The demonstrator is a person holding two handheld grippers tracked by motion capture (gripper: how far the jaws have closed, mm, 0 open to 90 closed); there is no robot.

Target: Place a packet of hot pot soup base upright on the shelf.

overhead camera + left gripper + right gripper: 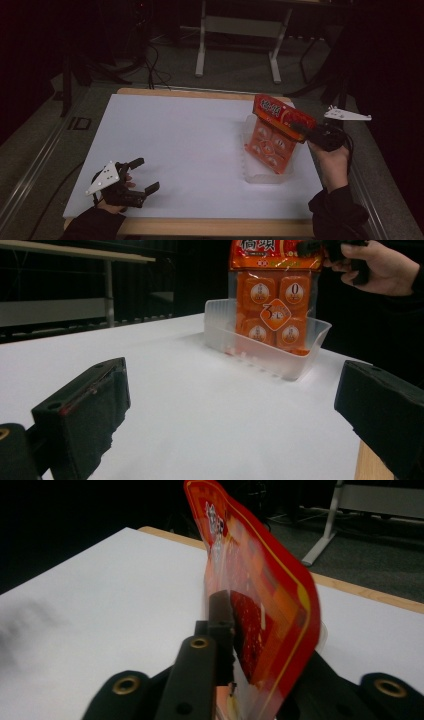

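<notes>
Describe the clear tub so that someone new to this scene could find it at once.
Start at the white table and go to its right side, near the person's right hand. The tub sits there: a clear, shallow plastic bin with an orange snack bag standing in it, held at the top by the right tool.

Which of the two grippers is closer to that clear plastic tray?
The right gripper: it holds the orange packet standing in the clear tray. The left gripper rests far across the table, fingers open.

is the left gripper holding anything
No, the left gripper rests open on the table, with nothing between its jaws.
</notes>
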